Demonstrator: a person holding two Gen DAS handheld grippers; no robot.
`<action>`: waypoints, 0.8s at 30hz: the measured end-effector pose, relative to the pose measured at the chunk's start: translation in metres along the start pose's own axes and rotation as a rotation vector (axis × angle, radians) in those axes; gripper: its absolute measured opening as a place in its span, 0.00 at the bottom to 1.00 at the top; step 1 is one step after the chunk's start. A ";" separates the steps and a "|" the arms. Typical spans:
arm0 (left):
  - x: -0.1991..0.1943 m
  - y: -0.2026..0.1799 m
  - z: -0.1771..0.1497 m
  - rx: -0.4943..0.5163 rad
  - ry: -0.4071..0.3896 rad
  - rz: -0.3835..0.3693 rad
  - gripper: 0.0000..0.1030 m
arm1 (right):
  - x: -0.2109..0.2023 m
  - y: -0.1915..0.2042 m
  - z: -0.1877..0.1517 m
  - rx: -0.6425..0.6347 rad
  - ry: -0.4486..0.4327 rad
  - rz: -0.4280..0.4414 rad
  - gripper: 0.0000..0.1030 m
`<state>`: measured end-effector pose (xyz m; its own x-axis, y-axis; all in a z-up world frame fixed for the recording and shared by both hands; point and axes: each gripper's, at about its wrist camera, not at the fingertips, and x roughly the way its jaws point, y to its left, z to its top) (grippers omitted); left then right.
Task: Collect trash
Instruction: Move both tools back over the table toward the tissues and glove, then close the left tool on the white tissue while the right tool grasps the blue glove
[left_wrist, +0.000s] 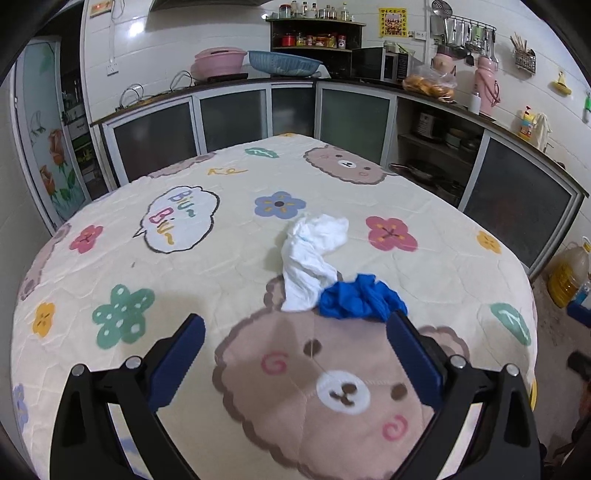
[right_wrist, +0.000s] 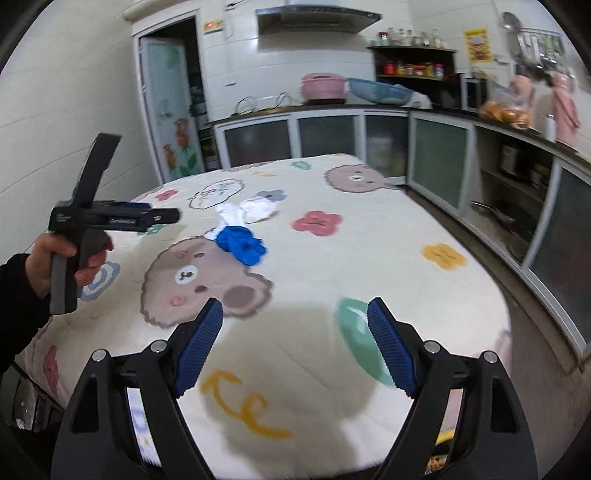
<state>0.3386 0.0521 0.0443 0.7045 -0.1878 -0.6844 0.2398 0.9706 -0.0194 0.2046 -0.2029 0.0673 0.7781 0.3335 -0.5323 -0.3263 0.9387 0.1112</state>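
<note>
A crumpled white piece of trash (left_wrist: 312, 254) lies on the table's bear-print cloth (left_wrist: 184, 280), and a crumpled blue piece (left_wrist: 360, 301) touches its near end. My left gripper (left_wrist: 295, 323) hangs open just short of the blue piece, nothing between its blue pads. In the right wrist view the same white piece (right_wrist: 245, 213) and blue piece (right_wrist: 242, 245) lie farther off, left of centre. My right gripper (right_wrist: 294, 308) is open and empty over the cloth (right_wrist: 369, 258). The left gripper (right_wrist: 162, 216), held by a hand, shows side-on at the left.
Kitchen counters with glass-front cabinets (left_wrist: 229, 118) run along the far and right sides of the table. A bottle of yellow oil (left_wrist: 567, 273) stands on the floor by the table's right edge. A glass door with painted flowers (left_wrist: 48, 147) is at the left.
</note>
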 end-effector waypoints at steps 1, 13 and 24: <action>0.005 0.000 0.003 0.002 0.007 -0.005 0.92 | 0.005 0.004 0.001 -0.011 0.008 0.003 0.72; 0.079 0.015 0.039 -0.027 0.071 -0.013 0.92 | 0.098 0.037 0.039 -0.114 0.089 0.068 0.60; 0.120 0.016 0.058 -0.025 0.099 -0.025 0.92 | 0.159 0.046 0.054 -0.124 0.166 0.101 0.55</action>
<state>0.4656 0.0362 0.0046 0.6285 -0.1979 -0.7522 0.2390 0.9694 -0.0553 0.3421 -0.1017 0.0333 0.6427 0.3969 -0.6553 -0.4694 0.8800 0.0726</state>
